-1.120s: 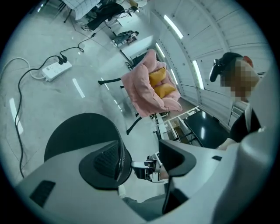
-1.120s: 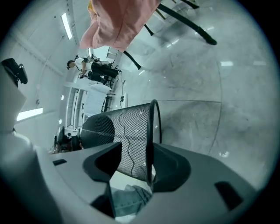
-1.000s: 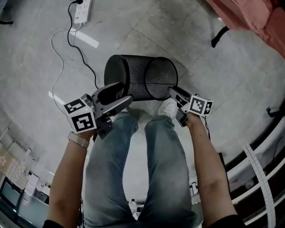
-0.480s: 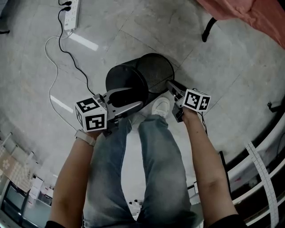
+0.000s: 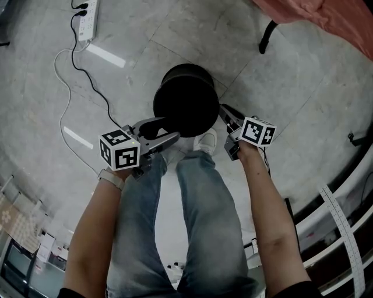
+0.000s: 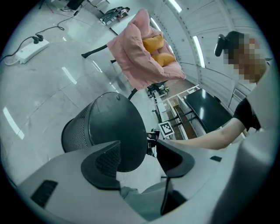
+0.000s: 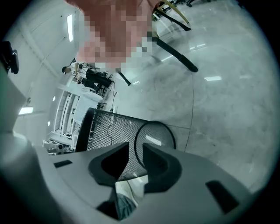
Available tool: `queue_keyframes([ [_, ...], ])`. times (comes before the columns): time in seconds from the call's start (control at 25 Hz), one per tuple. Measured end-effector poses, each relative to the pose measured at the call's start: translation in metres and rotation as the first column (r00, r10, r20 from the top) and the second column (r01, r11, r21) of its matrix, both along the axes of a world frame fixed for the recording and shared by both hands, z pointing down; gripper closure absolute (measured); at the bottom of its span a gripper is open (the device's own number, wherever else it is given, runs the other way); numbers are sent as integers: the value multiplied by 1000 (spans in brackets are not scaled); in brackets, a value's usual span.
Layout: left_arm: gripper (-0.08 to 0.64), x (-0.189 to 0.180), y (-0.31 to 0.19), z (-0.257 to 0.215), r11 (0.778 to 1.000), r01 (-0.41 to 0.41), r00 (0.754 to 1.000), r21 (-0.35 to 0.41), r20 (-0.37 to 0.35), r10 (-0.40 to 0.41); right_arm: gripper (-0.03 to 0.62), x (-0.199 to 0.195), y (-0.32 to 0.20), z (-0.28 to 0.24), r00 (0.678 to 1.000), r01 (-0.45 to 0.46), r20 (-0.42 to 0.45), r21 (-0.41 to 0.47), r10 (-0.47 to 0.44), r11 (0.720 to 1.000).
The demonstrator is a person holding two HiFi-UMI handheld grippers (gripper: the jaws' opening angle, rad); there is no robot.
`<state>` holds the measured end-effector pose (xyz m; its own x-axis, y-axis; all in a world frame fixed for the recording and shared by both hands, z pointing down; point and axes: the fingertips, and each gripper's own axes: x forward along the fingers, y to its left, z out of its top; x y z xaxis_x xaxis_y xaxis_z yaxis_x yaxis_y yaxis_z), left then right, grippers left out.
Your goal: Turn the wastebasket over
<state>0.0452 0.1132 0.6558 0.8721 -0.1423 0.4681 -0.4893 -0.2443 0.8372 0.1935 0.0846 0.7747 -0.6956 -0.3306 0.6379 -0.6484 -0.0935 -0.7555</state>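
The black mesh wastebasket (image 5: 186, 102) is tipped so its solid round base faces up at the head view. My right gripper (image 5: 222, 110) is at its right side. In the right gripper view the basket's wire rim (image 7: 136, 144) and mesh wall run between the jaws of the right gripper (image 7: 135, 151), which have just been closing and now pinch it. My left gripper (image 5: 173, 127) is at the lower left edge of the base. Its jaws have just been opening a little and stand wide. The base (image 6: 118, 127) fills the space ahead of the left gripper (image 6: 138, 151), with no pad pressing on it.
The person's jeans-clad legs and a white shoe (image 5: 205, 141) stand just below the basket. A power strip (image 5: 87, 17) with trailing cables (image 5: 67, 70) lies on the floor at the upper left. A pink cushioned chair (image 6: 144, 57) with a black leg (image 5: 267, 38) stands beyond.
The basket has swung from lying on its side to its base facing up. The left gripper moved right, in toward the base. The right jaws narrowed onto the rim.
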Motion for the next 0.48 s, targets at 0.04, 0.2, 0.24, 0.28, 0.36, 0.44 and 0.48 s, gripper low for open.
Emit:
queue_keyframes([
  [0.04,307,0,0,0,1000,3,1000,1,-3,-3,491,0,1,-1,1000,-7,0,-4,7,1000],
  [0.2,305,-1,0,-7,1000,4,1000,13,-5,-4,491,1,-1,-11,999,-43,-5,8,43,999],
  [0.24,305,-2,0,-11,1000,4,1000,16,-9,-4,494,1,-1,-16,999,-44,-13,17,44,999],
  [0.28,307,-3,-1,-16,1000,5,1000,20,-16,-5,507,0,-2,-22,999,-44,-22,28,45,999],
  [0.36,307,-5,-5,-28,999,15,999,28,-28,-14,533,0,-6,-37,998,-50,-41,60,53,997],
  [0.44,307,-9,-6,-41,999,23,999,36,-26,-22,552,-2,-8,-57,996,-56,-67,95,63,994],
  [0.48,307,-11,-4,-49,999,24,1000,39,-21,-23,563,-5,-6,-69,995,-57,-79,110,65,992],
])
